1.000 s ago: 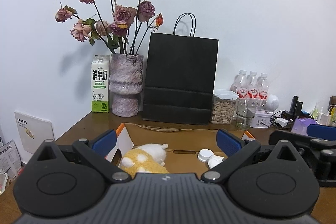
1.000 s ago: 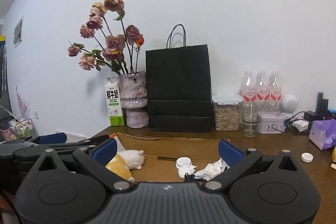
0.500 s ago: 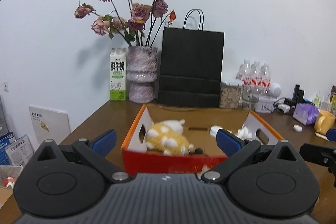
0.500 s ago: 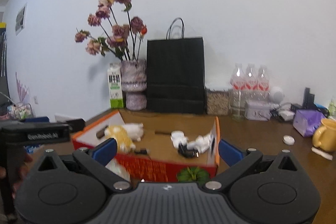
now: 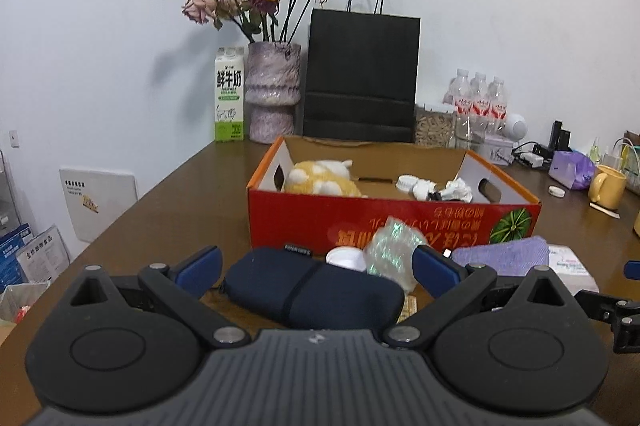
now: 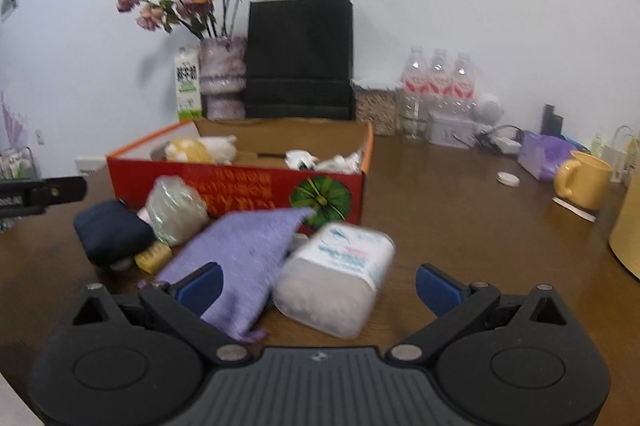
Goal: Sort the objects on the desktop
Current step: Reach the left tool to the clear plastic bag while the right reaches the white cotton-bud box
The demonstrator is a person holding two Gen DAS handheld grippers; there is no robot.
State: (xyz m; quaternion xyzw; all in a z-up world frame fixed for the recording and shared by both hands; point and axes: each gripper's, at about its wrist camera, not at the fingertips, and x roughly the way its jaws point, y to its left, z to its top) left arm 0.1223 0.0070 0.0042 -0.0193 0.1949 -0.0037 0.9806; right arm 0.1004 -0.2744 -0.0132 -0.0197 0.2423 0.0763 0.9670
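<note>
Left wrist view: the left gripper (image 5: 316,268) is spread wide and holds nothing. Directly ahead of it, between the two blue fingertips, a dark blue pouch (image 5: 312,286) lies on the wooden desk (image 5: 168,210). Its long axis runs crosswise to the fingers, left to right, so the ends of the pouch face the pads rather than its narrow flanks. A crinkled clear wrapper (image 5: 392,250) rests against the pouch's far right corner, with a small white cap (image 5: 345,258) just behind it.

Right wrist view: the right gripper (image 6: 318,284) is likewise released and empty. A white tissue pack (image 6: 336,278) lies between its fingertips, slightly left of centre, long axis angled away and to the right. A purple cloth (image 6: 244,258) overlaps the left fingertip and lies beside the pack, its edge apparently touching it. A small yellow block (image 6: 153,256) sits beyond, near the pouch. This view is blurred; contact cannot be confirmed.

Destination: the red cardboard box (image 5: 394,216) stands open just behind both clusters and already contains a yellow plush toy (image 5: 320,178) and crumpled white paper (image 5: 456,191).

Assessment: the pouch is the left gripper's nearer item, the tissue pack the right's. In my judgement the left needs a wrist turn, or must close end to end on the pouch. The cloth may snag if the right gripper closes as placed.

Outside the work area: yellow mug (image 6: 584,184), black paper bag (image 5: 360,74), vase of roses (image 5: 272,90).
</note>
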